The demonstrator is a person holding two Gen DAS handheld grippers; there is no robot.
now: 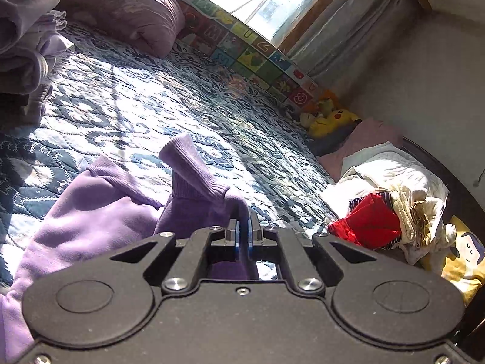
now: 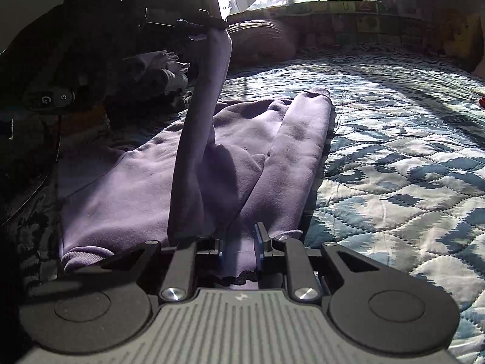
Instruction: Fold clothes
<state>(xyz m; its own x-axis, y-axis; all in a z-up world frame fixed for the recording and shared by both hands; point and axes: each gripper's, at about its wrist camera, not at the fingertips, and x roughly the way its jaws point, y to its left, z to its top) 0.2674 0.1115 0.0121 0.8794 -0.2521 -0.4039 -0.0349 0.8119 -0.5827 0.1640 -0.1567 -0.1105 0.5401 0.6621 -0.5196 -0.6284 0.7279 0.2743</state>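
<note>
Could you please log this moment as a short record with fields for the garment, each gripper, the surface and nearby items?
garment: purple sweatshirt spread on the bed, one sleeve lifted, the other sleeve lying folded over the body
left gripper: shut on the lifted sleeve near its ribbed cuff
right gripper: fingers apart, purple fabric lying between them
surface: blue patterned quilt
nearby: pile of clothes, yellow plush toy, purple pillow
</note>
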